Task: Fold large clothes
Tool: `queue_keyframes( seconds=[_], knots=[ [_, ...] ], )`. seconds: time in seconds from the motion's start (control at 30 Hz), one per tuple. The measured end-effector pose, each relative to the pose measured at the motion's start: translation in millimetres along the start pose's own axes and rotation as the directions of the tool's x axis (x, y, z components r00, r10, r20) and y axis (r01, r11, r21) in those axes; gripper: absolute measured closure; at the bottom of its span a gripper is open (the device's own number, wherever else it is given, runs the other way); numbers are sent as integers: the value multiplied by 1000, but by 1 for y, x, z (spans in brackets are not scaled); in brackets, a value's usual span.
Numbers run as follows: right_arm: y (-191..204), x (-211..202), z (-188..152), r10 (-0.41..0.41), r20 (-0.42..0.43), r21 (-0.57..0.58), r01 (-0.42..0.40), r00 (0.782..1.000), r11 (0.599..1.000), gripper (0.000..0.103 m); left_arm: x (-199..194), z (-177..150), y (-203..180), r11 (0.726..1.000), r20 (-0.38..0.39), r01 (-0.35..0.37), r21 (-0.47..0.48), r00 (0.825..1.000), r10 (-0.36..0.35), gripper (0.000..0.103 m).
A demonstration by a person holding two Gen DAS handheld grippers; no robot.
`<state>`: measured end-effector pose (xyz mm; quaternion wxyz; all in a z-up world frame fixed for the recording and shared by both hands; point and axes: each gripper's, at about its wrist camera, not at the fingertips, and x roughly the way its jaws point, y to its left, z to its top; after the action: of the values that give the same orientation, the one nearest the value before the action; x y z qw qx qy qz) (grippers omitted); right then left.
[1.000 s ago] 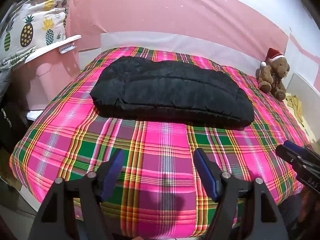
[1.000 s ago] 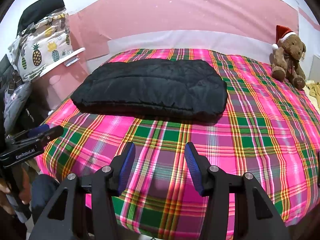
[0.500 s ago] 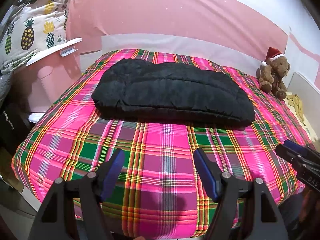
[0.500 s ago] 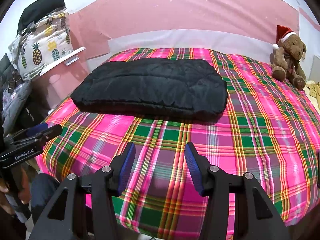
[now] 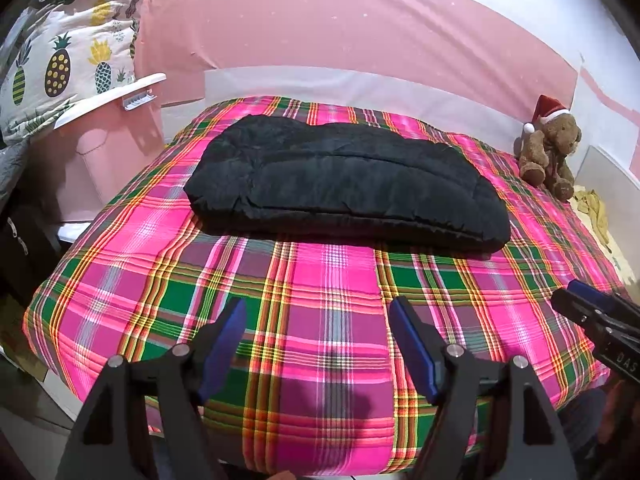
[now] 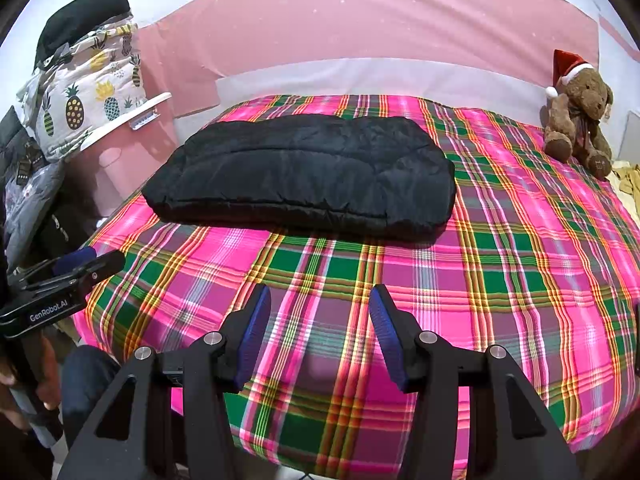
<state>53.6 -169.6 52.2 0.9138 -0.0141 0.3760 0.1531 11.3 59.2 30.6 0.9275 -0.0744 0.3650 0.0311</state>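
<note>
A: What fills the frame?
B: A plaid bed (image 5: 320, 280), with the folded black jacket (image 5: 344, 184) lying across its upper middle.
A: Smaller things?
B: A teddy bear (image 5: 550, 148) at right. Left gripper (image 5: 320, 344) and right gripper (image 6: 320, 328) at bottom, both spread wide, holding nothing.

Right tongs (image 6: 318, 320), jaws apart and empty, above a plaid-covered bed (image 6: 500, 264). A folded black padded garment (image 6: 304, 176) lies beyond; teddy bear (image 6: 578, 116) at far right; left tongs (image 6: 80, 266) at left edge.
</note>
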Motion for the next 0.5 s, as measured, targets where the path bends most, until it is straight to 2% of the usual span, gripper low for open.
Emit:
queue_keyframes(
  seconds=[0.37,0.5],
  knots=[
    [1,1,-2,0,-7,-3,0,1000,1000,51,1,-3,-2,1000,-3,2,-5,1000,-2,27],
    [0,1,-2,1,-7,-3,-1,1000,1000,51,1,-4,-4,1000,-2,-18,1,1000,18,27]
  ],
)
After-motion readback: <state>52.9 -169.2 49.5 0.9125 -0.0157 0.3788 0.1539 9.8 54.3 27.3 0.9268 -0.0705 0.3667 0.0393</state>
